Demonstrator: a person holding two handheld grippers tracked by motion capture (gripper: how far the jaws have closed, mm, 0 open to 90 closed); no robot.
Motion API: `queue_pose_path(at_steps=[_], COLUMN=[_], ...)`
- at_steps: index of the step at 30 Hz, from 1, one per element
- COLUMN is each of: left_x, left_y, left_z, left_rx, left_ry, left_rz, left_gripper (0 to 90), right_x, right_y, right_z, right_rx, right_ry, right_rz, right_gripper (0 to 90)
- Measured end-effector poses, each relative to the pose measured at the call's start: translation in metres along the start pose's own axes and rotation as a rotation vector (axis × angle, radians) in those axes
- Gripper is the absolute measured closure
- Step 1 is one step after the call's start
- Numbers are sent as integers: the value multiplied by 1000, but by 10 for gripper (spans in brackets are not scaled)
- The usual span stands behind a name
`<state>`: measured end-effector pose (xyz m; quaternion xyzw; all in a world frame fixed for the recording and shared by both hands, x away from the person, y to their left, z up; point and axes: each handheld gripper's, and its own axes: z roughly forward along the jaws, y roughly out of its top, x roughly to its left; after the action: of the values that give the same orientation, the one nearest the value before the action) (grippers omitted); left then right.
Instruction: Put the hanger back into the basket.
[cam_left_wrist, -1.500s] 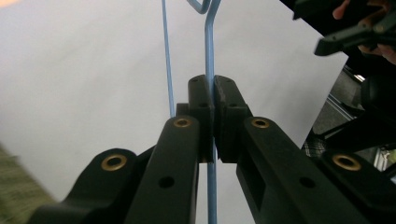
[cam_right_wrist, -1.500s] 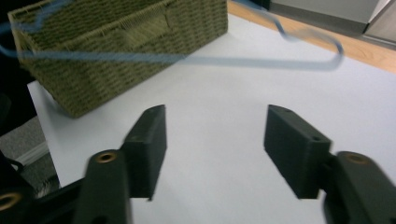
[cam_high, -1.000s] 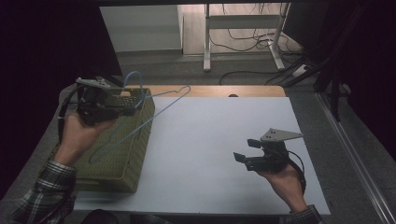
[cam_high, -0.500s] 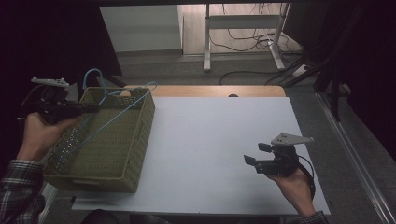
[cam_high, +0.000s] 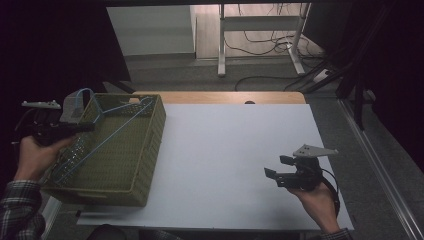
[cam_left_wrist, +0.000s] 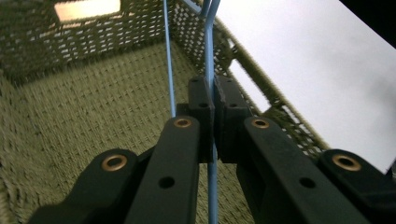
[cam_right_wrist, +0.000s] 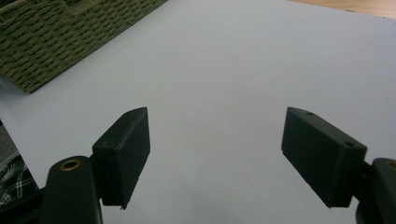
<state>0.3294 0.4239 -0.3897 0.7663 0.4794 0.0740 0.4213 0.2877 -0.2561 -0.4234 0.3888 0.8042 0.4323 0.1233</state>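
Left claw (cam_high: 87, 126) is clamped on a blue wire hanger (cam_high: 107, 131). In the left gripper view the pads are pressed together on one thin blue rod of the hanger (cam_left_wrist: 209, 42), with a second rod running just beside it.

The hanger lies slantwise in the woven basket (cam_high: 145, 165) at the desk's left edge. Its far end leans on the basket's far rim near the right corner; the long rods drop toward the near-left of the basket floor. The hook end loops up by the claw at the far-left rim. From the high view I can't tell whether the low end touches the weave.

Right claw (cam_high: 277, 167) hovers over the bare white desk (cam_high: 235, 150), near its right front, well apart from the basket. In the right gripper view its pads (cam_right_wrist: 123, 154) are spread with nothing between them, and a corner of the basket (cam_right_wrist: 56, 37) shows at upper left.

Status, as I read it:
- Pick-up: done, grip looks solid.
- Placement: mid-way. The hanger is inside the basket outline but propped on the rim, not flat.
- Left: lower or shift it so the far end clears the rim, release, pull the hand out.
- Right hand: looks idle, no job apparent.

Risk: the propped end could snag in the weave on release.
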Motion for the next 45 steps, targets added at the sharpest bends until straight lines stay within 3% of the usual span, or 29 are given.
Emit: queue_pose_path(at_steps=[6, 9, 16, 17, 19, 25, 28, 31, 36, 41, 45], left_x=[14, 21, 28, 28, 27, 14, 2, -18, -55, -94, -122], left_y=[-15, -21, -30, -31, -32, -27, -22, -17, -11, -12, -18], left_z=[27, 36, 53, 55, 58, 54, 50, 47, 47, 50, 53], left_rx=[18, 34, 157, 182, 196, 136, 81, 36, 7, -35, -74], left_ry=[13, 51, 213, 261, 281, 331, 304, 259, 200, 139, 91], left_rz=[-38, -68, -105, -98, -89, -66, -52, -12, 62, 115, 120], left_gripper=[877, 876, 866, 864, 852, 602, 462, 351, 179, 114, 66], right_x=[0, 0, -3, -2, -2, -3, -3, -4, -5, -1, 2], right_y=[-2, -4, -10, -11, -11, -11, -12, -13, -16, -19, -23], right_z=[3, 4, 7, 7, 8, 7, 5, 2, -1, -3, -6], right_rx=[13, 18, 34, 37, 38, 30, 24, 21, 20, 34, 39], right_ry=[-4, -8, -19, -19, -22, -24, -28, -34, -49, -62, -69], right_rz=[-8, -10, -16, -15, -18, -23, -23, -22, -29, -47, -61], right_gripper=[231, 231, 226, 225, 224, 204, 181, 158, 122, 91, 66])
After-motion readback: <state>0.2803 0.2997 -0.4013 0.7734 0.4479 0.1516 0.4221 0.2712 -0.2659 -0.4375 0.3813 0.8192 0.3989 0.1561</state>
